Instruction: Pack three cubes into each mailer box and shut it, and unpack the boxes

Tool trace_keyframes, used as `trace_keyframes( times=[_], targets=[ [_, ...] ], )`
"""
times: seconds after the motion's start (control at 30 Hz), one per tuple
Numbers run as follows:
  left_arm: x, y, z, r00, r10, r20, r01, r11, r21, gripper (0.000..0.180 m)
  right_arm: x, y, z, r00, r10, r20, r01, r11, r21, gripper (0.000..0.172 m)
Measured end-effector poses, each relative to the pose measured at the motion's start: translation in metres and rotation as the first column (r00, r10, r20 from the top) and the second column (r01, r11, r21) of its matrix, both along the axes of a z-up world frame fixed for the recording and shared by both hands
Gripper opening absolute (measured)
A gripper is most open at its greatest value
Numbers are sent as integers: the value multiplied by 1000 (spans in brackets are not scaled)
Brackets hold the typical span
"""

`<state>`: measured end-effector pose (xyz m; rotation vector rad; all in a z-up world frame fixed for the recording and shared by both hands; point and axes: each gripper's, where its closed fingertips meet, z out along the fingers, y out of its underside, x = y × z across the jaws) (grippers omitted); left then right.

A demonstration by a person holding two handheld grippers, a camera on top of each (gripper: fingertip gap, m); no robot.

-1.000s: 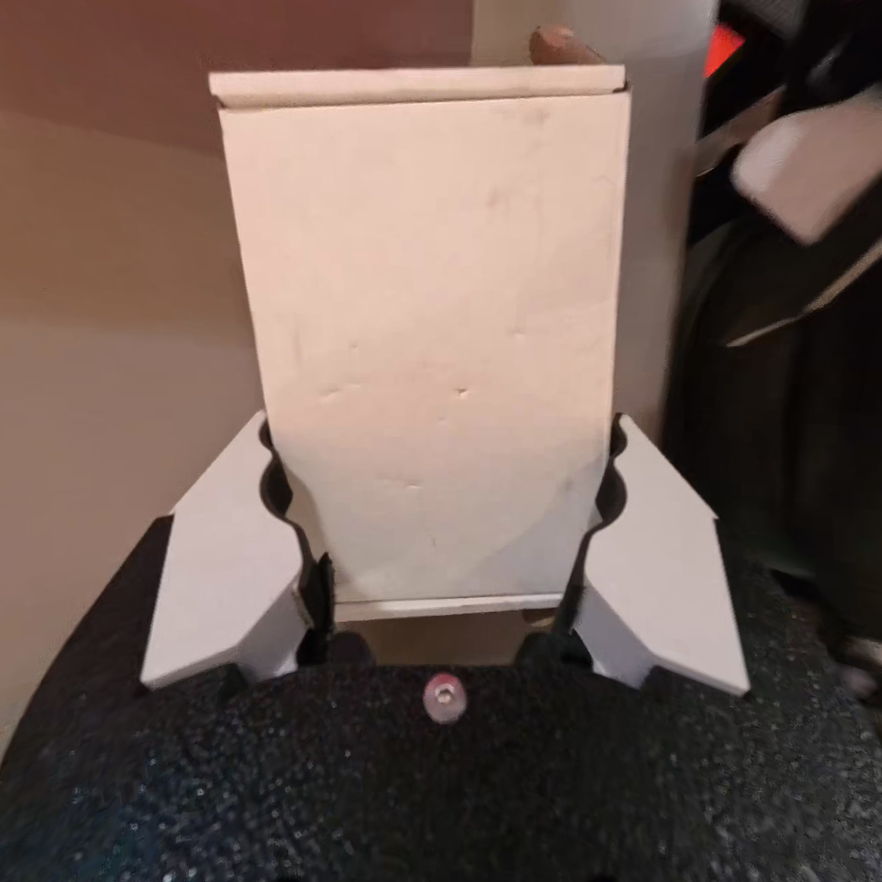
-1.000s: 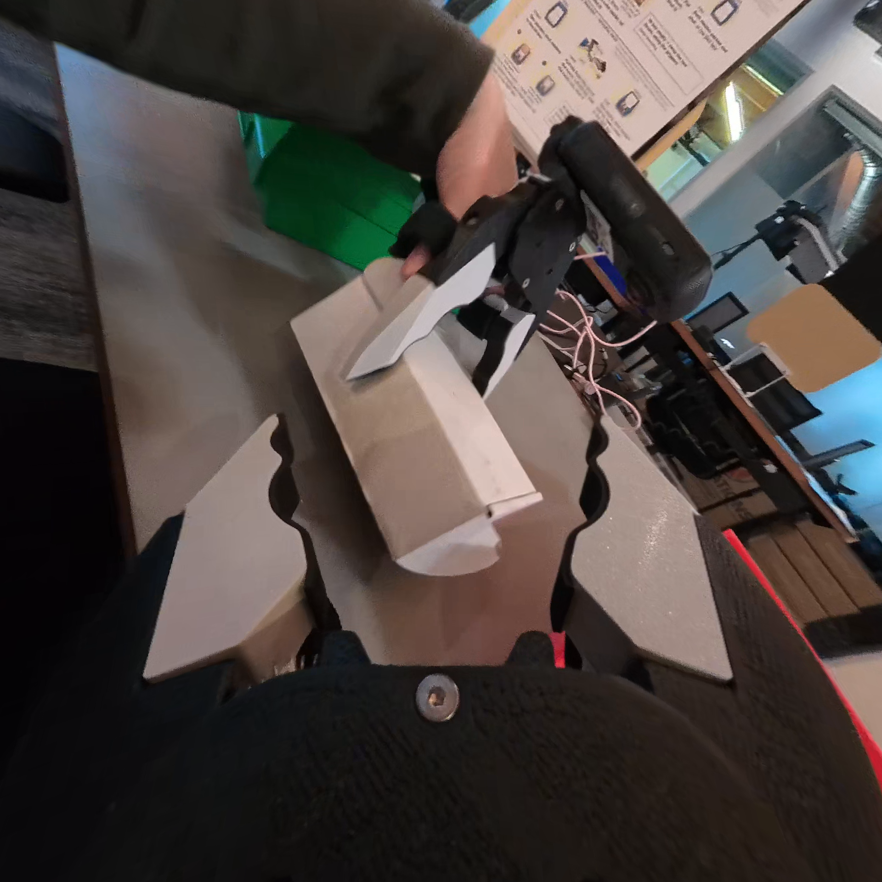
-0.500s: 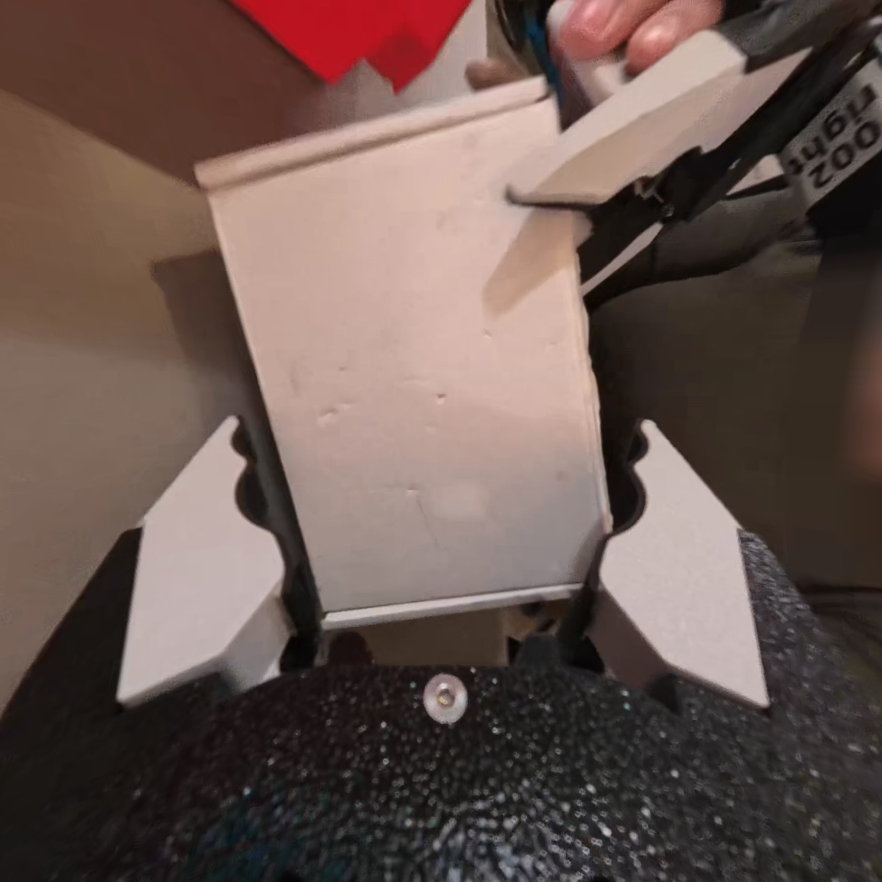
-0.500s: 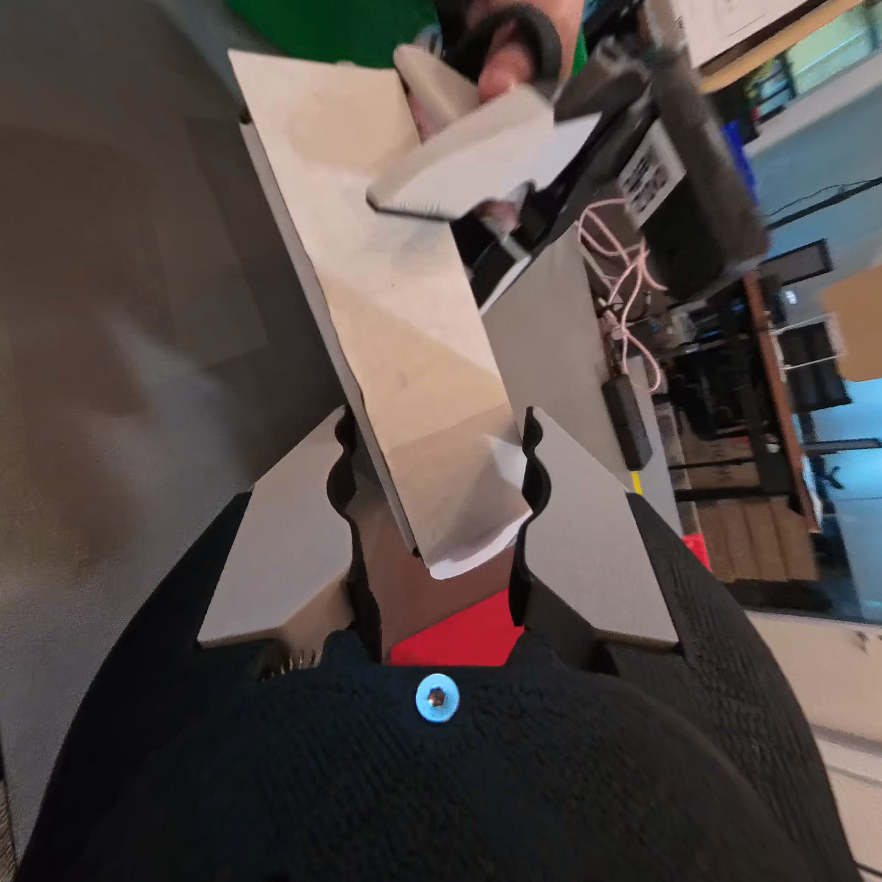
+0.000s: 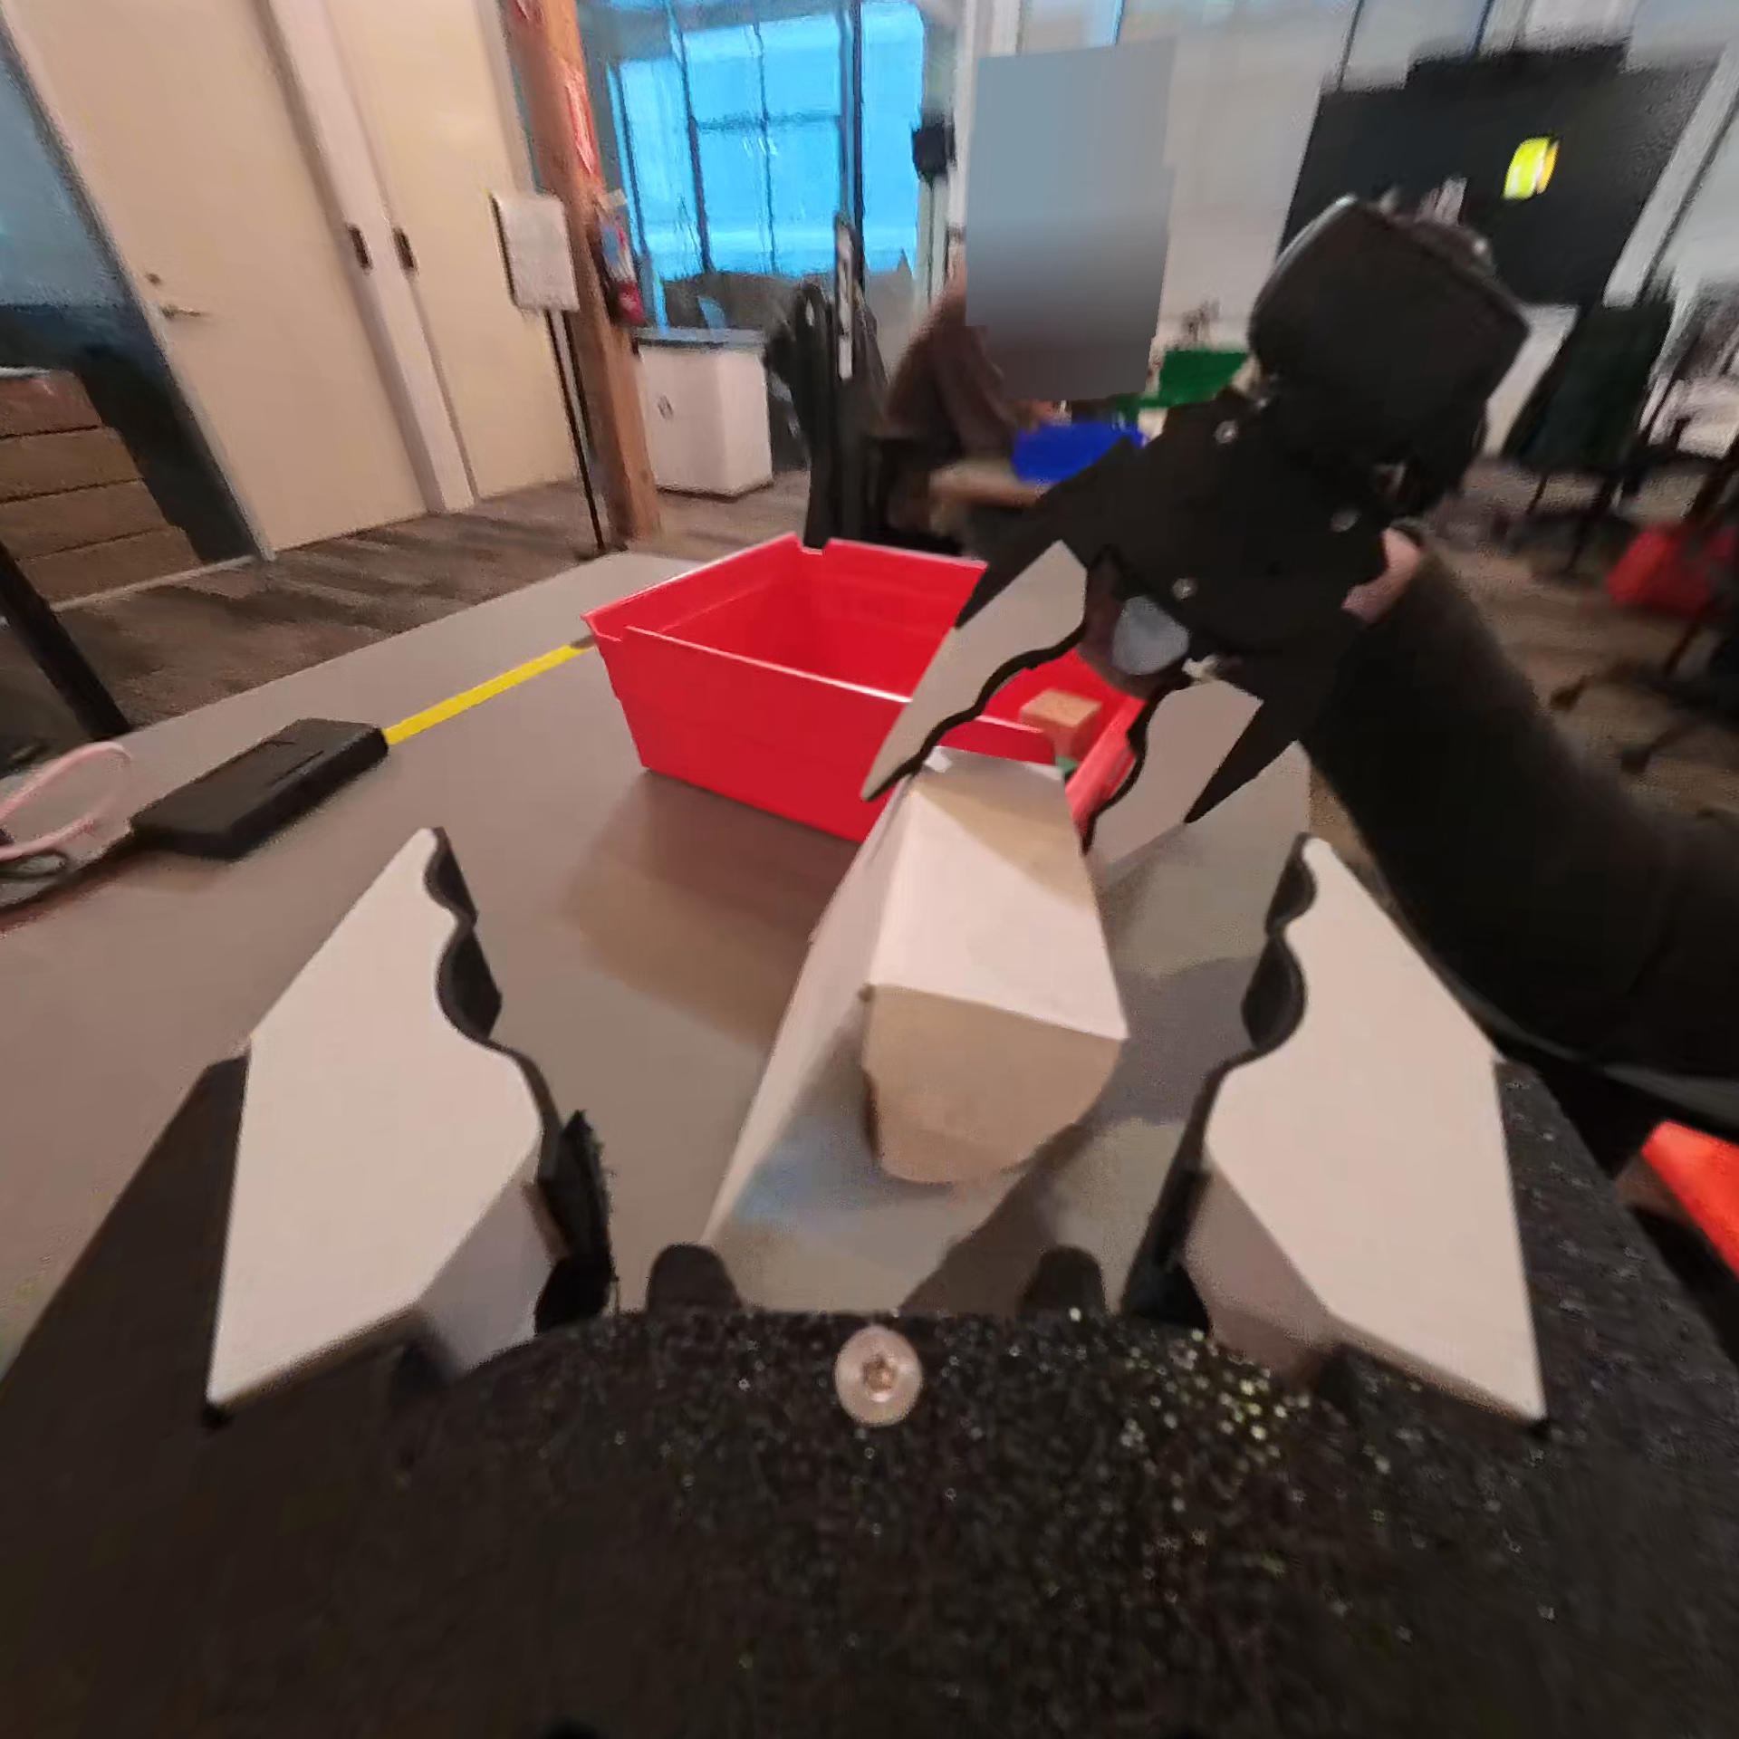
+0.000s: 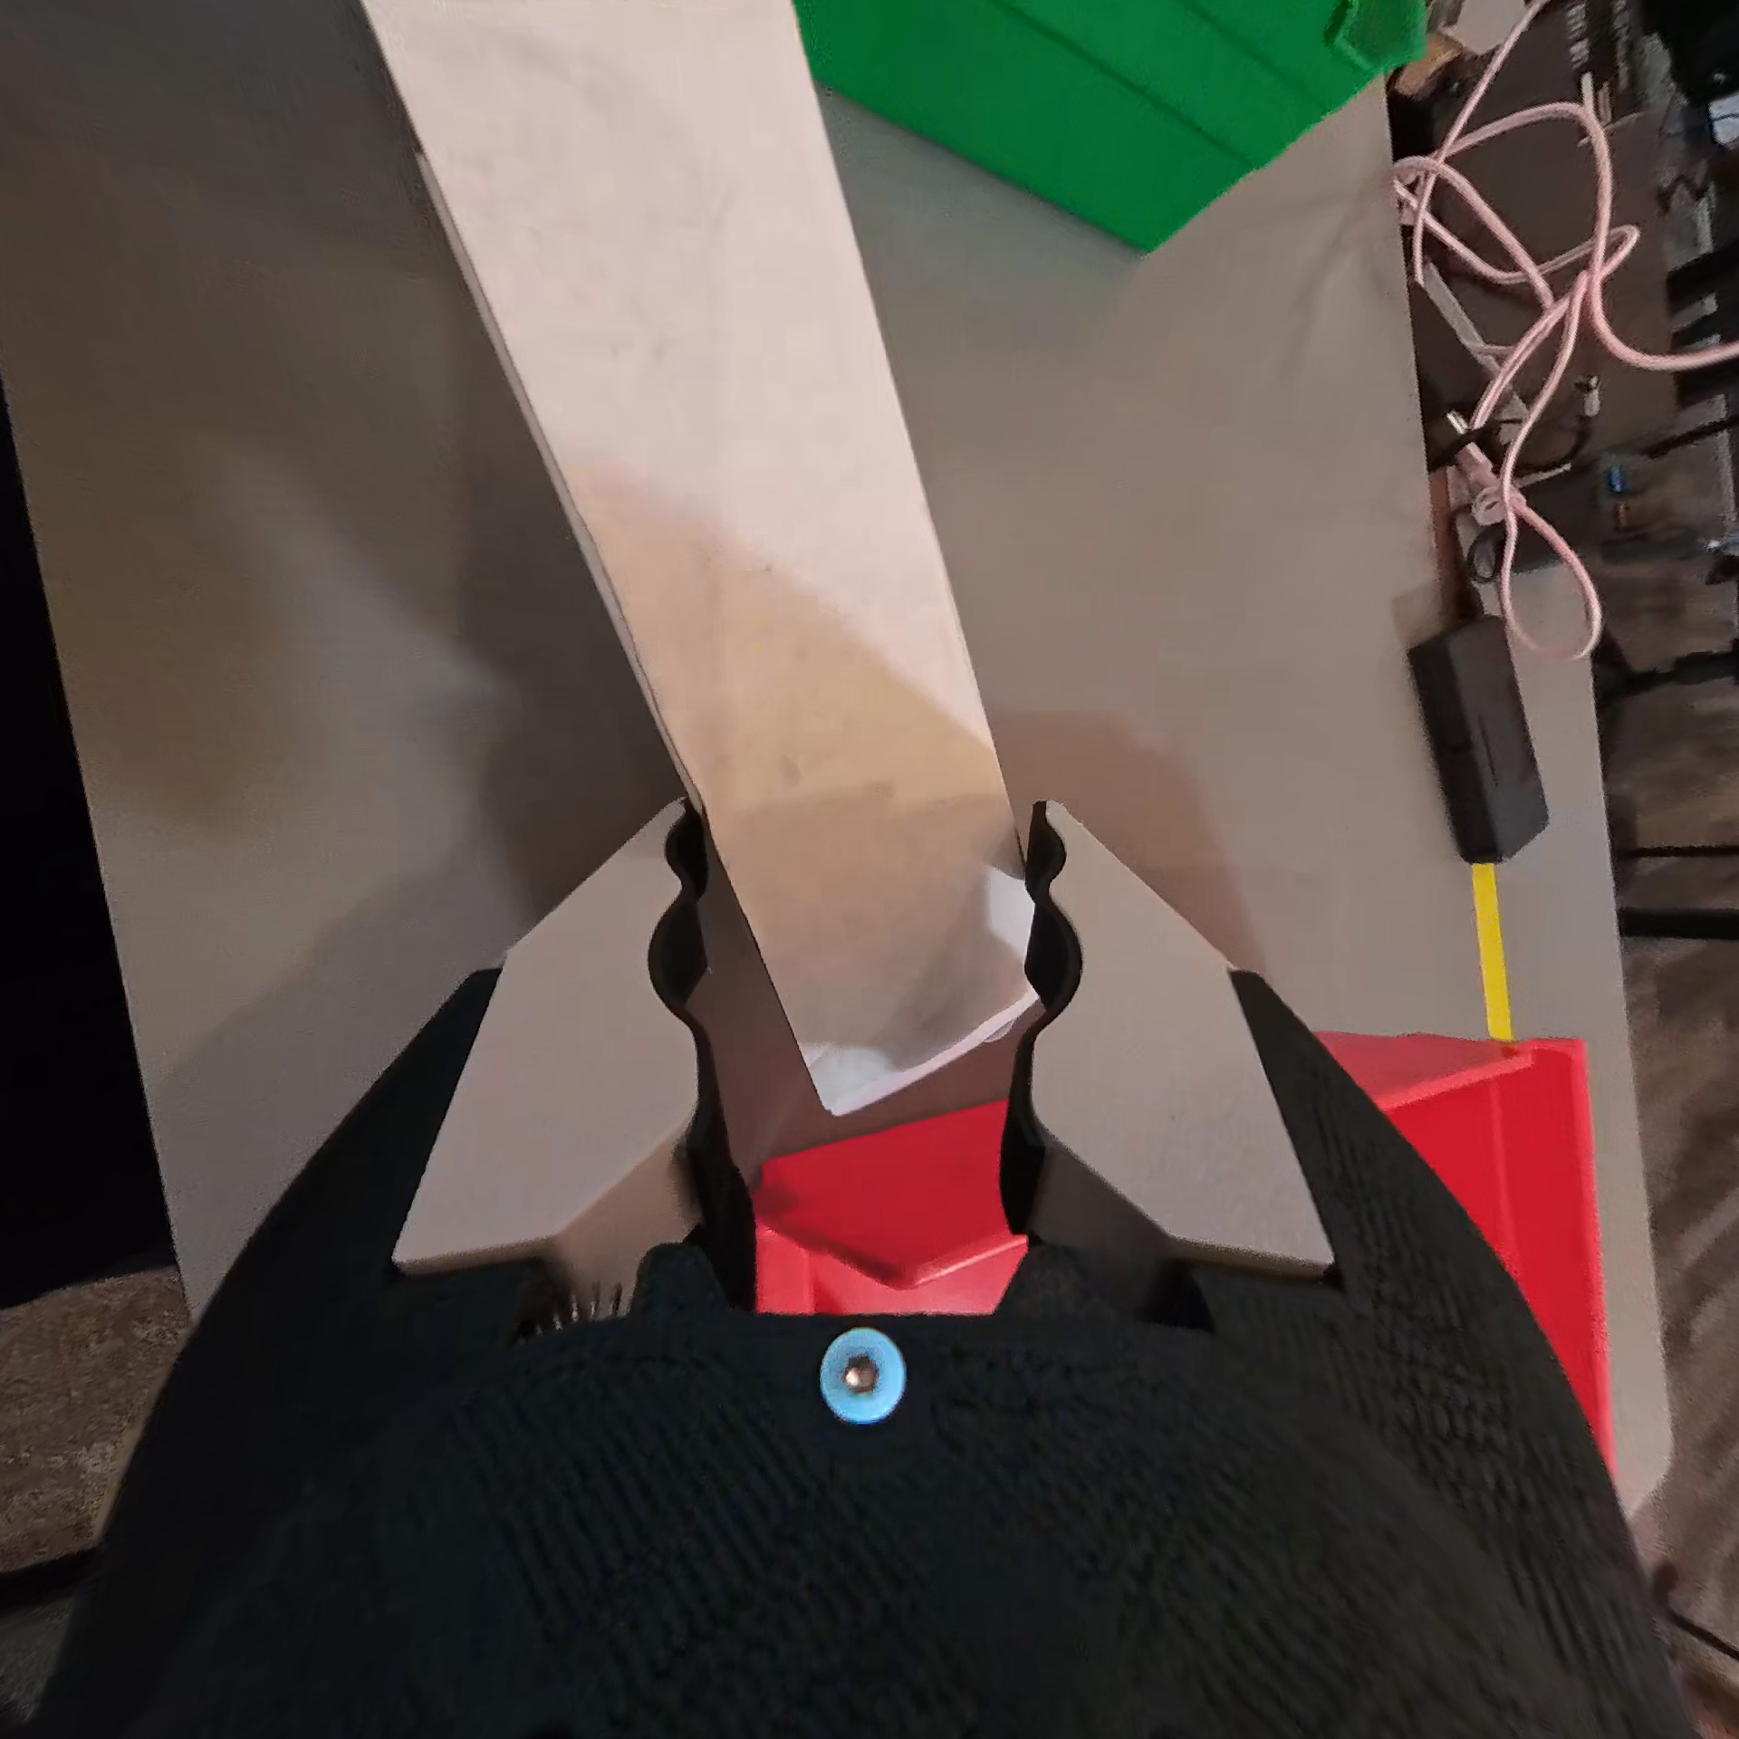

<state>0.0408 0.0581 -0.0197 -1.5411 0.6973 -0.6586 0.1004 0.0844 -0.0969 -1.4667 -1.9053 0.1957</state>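
Note:
A white cardboard mailer box lies lengthwise between my left gripper's fingers, closed as far as I can see. My left gripper is wide open, and both pads stand clear of the box's sides. My right gripper is shut on one end of the mailer box, with both pads pressed on its sides. In the left wrist view the right gripper clamps the box's far end, just in front of a red bin. A brown cube lies in that bin.
The grey table carries a black device with pink cables and a yellow tape line. A green bin stands at the far end in the right wrist view. The red bin is under my right gripper.
My left gripper let go of the mailer box, opened wider and drew back. My right gripper closed on the box's other end and now holds it alone.

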Motion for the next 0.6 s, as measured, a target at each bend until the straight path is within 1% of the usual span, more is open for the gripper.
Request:
trace_keyframes(
  times=[0.07, 0.13, 0.23, 0.33, 0.4, 0.47, 0.53, 0.6],
  targets=[
    [4, -12, -13, 997, 28, 75, -28, 1000, -10, 159, -1, -4, -1, 999, 30, 13, -30, 999, 19, 68],
    [10, -22, -31, 996, 20, 91, -17, 999, -34, 159, 1, -11, -1, 999, 41, 20, -42, 999, 8, 67],
    [16, -28, -56, 997, -22, 74, 26, 998, -53, 159, 7, -24, -2, 998, 39, 45, -39, 999, -1, 66],
    [22, -27, -75, 996, -64, 56, 70, 991, -118, 158, 6, -34, -2, 998, 66, 13, -66, 998, 1, 66],
    [26, -26, -88, 997, -78, 9, 78, 986, -144, 157, 7, -36, -2, 997, 77, 3, -77, 997, -8, 66],
    [28, -26, -93, 995, -96, 0, 94, 981, -168, 152, 10, -32, -2, 998, 64, -15, -64, 997, -31, 66],
    [26, -24, -90, 996, -91, 17, 93, 982, -162, 138, 12, -27, -2, 999, 40, -35, -42, 998, -53, 66],
    [22, -19, -89, 997, -68, 37, 73, 983, -171, 114, 12, -26, -2, 999, 34, -33, -35, 998, -42, 66]
  ],
)
